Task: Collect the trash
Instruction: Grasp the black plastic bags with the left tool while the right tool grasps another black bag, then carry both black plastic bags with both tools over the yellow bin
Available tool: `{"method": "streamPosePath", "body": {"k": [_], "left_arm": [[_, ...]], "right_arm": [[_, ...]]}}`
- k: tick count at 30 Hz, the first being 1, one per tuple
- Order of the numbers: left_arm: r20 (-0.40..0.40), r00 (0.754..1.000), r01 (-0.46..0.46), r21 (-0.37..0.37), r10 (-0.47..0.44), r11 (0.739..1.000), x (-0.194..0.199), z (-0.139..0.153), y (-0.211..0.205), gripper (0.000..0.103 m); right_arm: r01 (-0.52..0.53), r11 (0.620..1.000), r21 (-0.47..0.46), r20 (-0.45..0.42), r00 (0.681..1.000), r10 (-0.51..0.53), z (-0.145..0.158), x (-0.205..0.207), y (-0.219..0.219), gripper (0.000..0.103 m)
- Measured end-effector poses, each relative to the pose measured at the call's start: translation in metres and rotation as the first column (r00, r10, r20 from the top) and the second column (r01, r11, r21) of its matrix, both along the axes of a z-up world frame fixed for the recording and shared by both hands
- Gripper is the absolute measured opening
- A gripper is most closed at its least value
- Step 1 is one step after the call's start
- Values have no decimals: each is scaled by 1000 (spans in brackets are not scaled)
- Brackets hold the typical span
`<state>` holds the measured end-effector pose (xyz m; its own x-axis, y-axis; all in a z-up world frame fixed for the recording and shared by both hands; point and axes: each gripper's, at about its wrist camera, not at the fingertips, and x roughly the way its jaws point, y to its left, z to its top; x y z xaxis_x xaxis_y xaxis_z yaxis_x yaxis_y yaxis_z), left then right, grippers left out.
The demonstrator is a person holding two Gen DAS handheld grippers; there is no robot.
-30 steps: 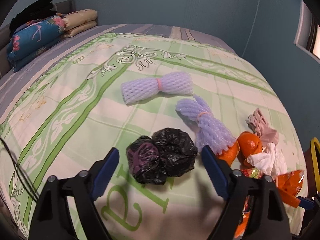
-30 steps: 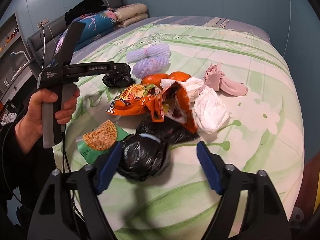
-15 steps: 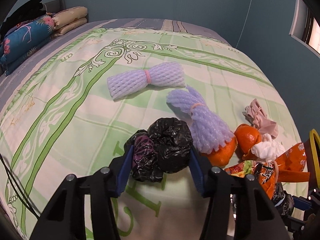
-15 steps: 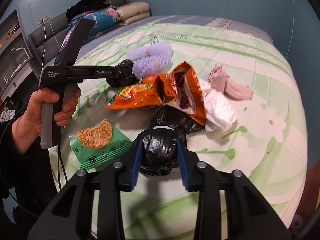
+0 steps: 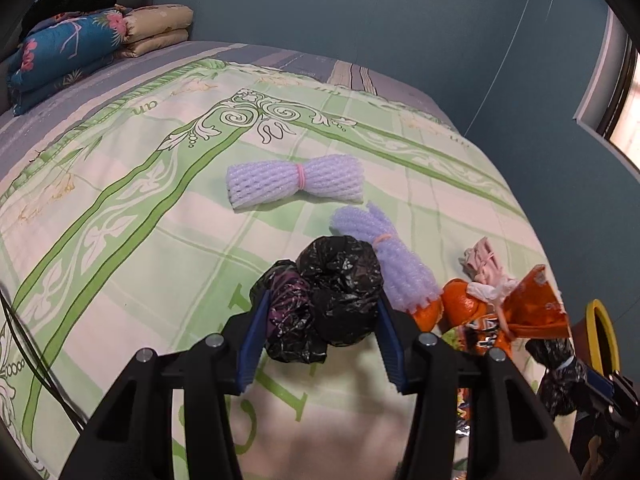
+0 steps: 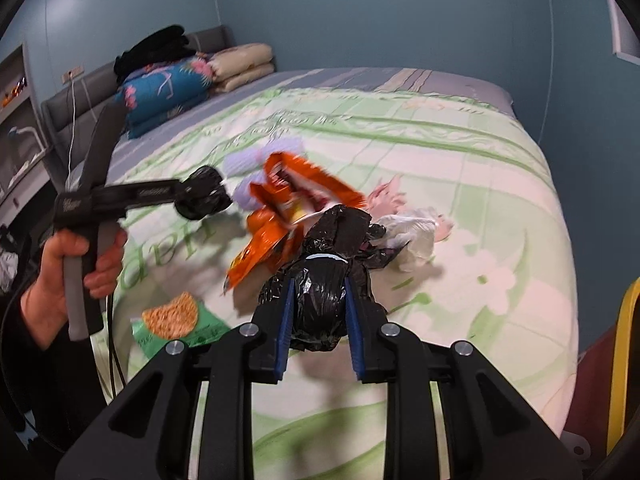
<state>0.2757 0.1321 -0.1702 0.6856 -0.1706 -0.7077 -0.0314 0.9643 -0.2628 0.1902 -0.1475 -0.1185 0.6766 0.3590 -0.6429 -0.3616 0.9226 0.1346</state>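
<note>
My left gripper (image 5: 320, 312) is shut on a black crumpled bag bundle (image 5: 324, 300), held above the green bedspread (image 5: 120, 220); it also shows in the right wrist view (image 6: 204, 198). My right gripper (image 6: 316, 300) is shut on another black plastic bag (image 6: 320, 304), lifted off the bed, with an orange snack wrapper (image 6: 280, 208) hanging against it. Two purple foam nets (image 5: 296, 182) (image 5: 396, 260), orange fruit (image 5: 460, 304), a white tissue wad (image 6: 416, 232) and a pink cloth (image 5: 484, 260) lie on the bed.
A green cracker packet (image 6: 176, 320) lies near the bed's front left edge. Folded quilts and pillows (image 5: 80, 48) are stacked at the head of the bed. A yellow-rimmed bin (image 5: 600, 340) stands beside the bed at the right.
Both grippers closed on their black bags and lifted them off the bed. The orange wrapper rose with the right gripper's bag.
</note>
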Motion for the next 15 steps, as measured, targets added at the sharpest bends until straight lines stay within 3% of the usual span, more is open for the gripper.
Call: {"method": "streamPosePath", "body": {"k": [15], "left_arm": [[119,993,-15,-17,17,1000,-29,41,1,47]], "right_arm": [[118,991,64,123,985,-125,55,-9,-60,23]]}}
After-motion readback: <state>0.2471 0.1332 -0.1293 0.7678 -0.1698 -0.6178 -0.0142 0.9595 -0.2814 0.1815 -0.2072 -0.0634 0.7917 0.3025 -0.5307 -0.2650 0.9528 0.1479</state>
